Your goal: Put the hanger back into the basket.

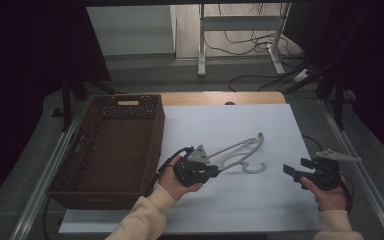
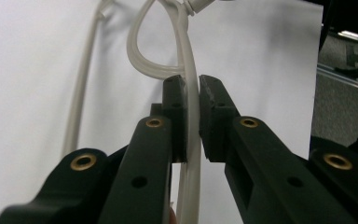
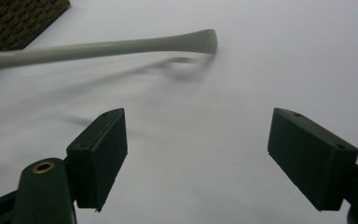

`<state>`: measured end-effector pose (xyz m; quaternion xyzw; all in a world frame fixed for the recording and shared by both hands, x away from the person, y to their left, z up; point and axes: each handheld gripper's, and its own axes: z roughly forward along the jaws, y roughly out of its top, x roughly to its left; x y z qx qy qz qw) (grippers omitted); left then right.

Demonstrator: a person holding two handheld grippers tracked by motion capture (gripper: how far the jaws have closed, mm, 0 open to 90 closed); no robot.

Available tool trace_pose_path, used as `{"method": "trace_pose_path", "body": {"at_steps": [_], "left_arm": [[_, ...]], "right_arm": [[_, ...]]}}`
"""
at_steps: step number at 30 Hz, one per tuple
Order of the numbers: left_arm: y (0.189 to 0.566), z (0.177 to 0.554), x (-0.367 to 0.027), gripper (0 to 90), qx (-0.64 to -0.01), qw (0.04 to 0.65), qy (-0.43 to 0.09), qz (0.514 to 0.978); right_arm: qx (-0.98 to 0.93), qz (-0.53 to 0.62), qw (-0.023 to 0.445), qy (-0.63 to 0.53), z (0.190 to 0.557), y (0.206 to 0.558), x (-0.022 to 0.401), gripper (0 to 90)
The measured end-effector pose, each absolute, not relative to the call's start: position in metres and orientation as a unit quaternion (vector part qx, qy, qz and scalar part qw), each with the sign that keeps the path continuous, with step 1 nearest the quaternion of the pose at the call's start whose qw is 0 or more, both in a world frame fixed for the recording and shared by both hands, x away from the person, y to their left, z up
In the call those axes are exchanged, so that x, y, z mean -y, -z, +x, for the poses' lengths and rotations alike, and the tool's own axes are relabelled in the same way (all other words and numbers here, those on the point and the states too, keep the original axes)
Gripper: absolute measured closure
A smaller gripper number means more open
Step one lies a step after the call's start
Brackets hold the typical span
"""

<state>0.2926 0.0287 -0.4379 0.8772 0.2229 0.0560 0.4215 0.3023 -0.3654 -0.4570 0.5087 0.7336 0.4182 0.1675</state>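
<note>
While the left tongs (image 1: pixel 215 171) clamp it, the hanger (image 1: pixel 240 150) slants up-right; right tongs (image 1: pixel 291 171) gape.

Pale grey plastic clothes hanger (image 2: pixel 189 84): top loop and lower stem cut by the left gripper view's edges; a stretch hidden between the jaws. In the right gripper view one arm (image 3: pixel 121 45) runs off the left edge. Brown woven wicker basket (image 3: pixel 18 21): corner only, rest cut off; weave too dim to resolve.
</note>
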Motion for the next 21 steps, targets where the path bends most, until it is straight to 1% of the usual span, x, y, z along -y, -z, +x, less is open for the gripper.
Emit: {"method": "trace_pose_path", "body": {"at_steps": [5, 14, 21], "left_arm": [[0.423, 0.293, -0.038, 82.2, -0.231, 0.441, -0.066, 0.865], [0.409, 0.294, -0.051, 82.2, -0.239, 0.456, -0.073, 0.854], [0.391, 0.29, -0.062, 82.2, -0.245, 0.469, -0.079, 0.845]], "right_arm": [[-0.733, 0.509, 0.168, -0.418, 0.302, 0.457, 0.366, 20.1], [-0.733, 0.51, 0.169, -0.416, 0.302, 0.457, 0.365, 20.2], [-0.733, 0.511, 0.169, -0.416, 0.302, 0.457, 0.365, 20.2]]}}
